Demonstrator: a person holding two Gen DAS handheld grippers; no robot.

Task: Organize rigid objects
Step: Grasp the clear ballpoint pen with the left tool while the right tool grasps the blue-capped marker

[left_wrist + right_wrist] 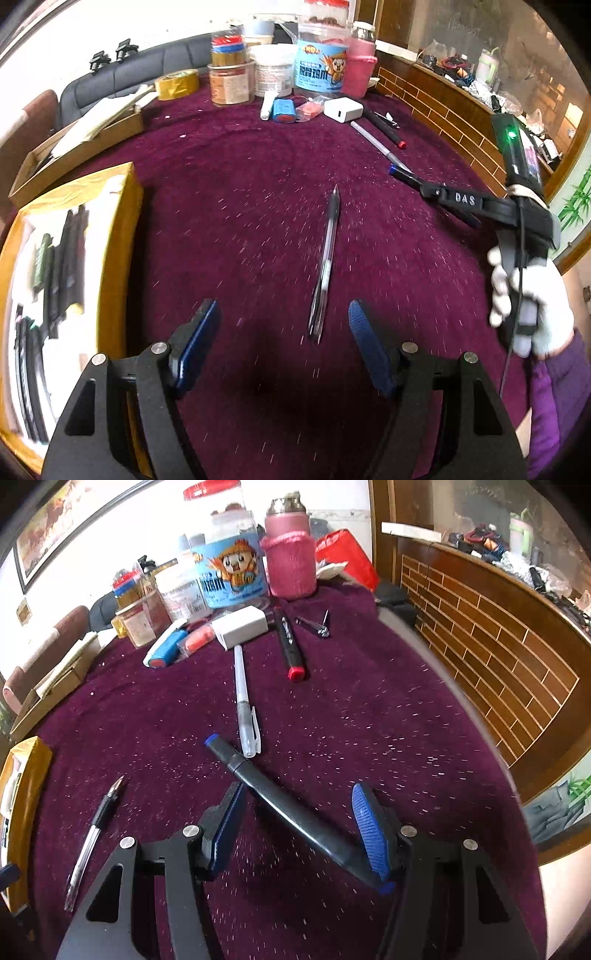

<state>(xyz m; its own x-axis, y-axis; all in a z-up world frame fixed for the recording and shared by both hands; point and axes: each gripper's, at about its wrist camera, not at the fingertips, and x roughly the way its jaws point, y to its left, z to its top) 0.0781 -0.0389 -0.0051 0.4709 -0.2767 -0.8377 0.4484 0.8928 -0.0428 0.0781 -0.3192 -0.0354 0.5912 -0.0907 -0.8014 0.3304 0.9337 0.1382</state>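
A clear black-ink pen (pixel 325 266) lies on the purple cloth, just ahead of my open, empty left gripper (pixel 282 325); it also shows in the right wrist view (pixel 92 834). A black marker with blue ends (pixel 295 808) lies diagonally between the fingers of my open right gripper (pixel 299 812), its near end against the right pad. The right gripper (pixel 458 201) shows over that marker (pixel 404 175) in the left wrist view. A yellow box (pixel 122 236) at the left holds several dark pens.
A white pen (pixel 245 701), a red-capped black marker (pixel 290 644), a white charger (pixel 242 626) and a nail clipper (pixel 319 626) lie farther back. Jars and tubs (pixel 317 66), a tape roll (pixel 177 84) and a cardboard box (pixel 74 147) stand at the back. A wooden rail (pixel 498 646) borders the right.
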